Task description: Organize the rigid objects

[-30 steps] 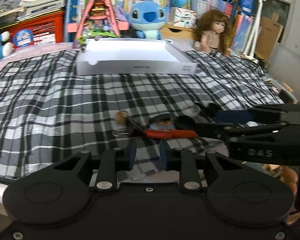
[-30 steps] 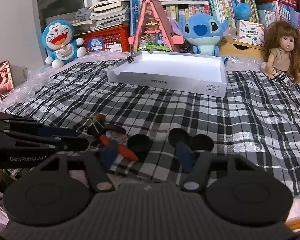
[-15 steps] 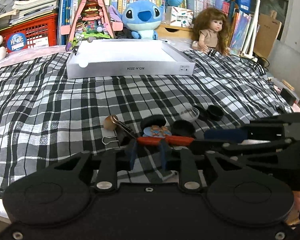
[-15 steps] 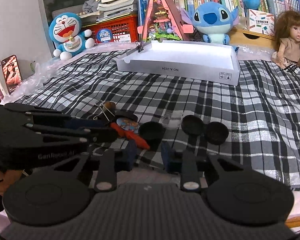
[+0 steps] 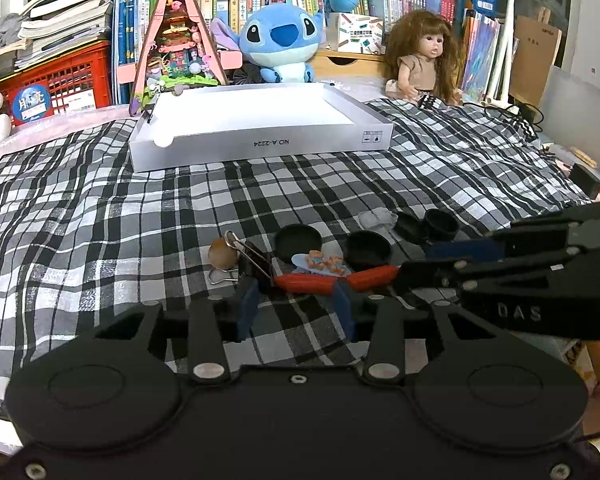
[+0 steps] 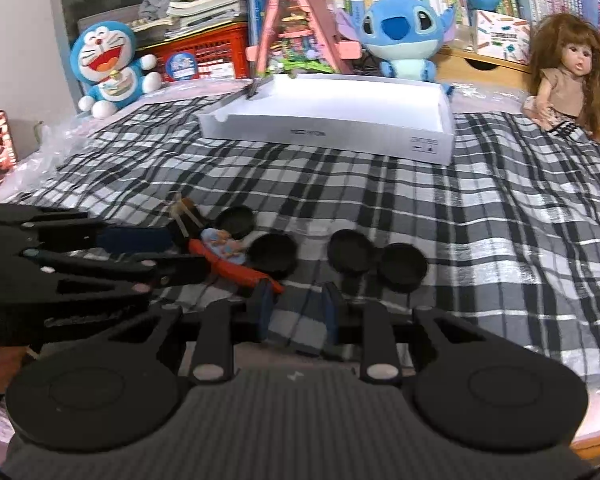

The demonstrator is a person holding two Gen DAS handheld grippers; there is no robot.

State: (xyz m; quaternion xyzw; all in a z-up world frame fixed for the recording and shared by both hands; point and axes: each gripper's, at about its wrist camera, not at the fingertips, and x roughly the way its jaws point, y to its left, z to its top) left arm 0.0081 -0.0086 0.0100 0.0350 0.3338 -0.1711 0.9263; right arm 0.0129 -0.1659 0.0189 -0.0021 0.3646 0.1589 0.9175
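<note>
A small heap lies on the checked cloth (image 5: pixel 140 216): a red-handled tool (image 5: pixel 308 283), a black binder clip (image 5: pixel 254 262) beside a brown ball (image 5: pixel 222 254), a little blue figure (image 5: pixel 318 262) and several black round caps (image 5: pixel 298 240). My left gripper (image 5: pixel 296 304) is opening, its blue pads either side of the red handle without pressing it. My right gripper (image 6: pixel 297 307) is shut with only cloth between its pads, just short of the red tool's (image 6: pixel 236 268) end and the caps (image 6: pixel 350 250). It enters the left wrist view as the right gripper (image 5: pixel 416 264) from the right.
A shallow white box (image 5: pixel 260 128) lies empty at the far middle of the cloth. Behind it stand a pink triangular toy house (image 5: pixel 176 40), a blue plush (image 5: pixel 280 40), a doll (image 5: pixel 424 60), a red crate and bookshelves. A clear plastic scrap (image 5: pixel 376 218) lies by the caps.
My left gripper's jaws have spread apart and it has edged closer to the red tool. My right gripper's jaws have drawn together from a wider stance.
</note>
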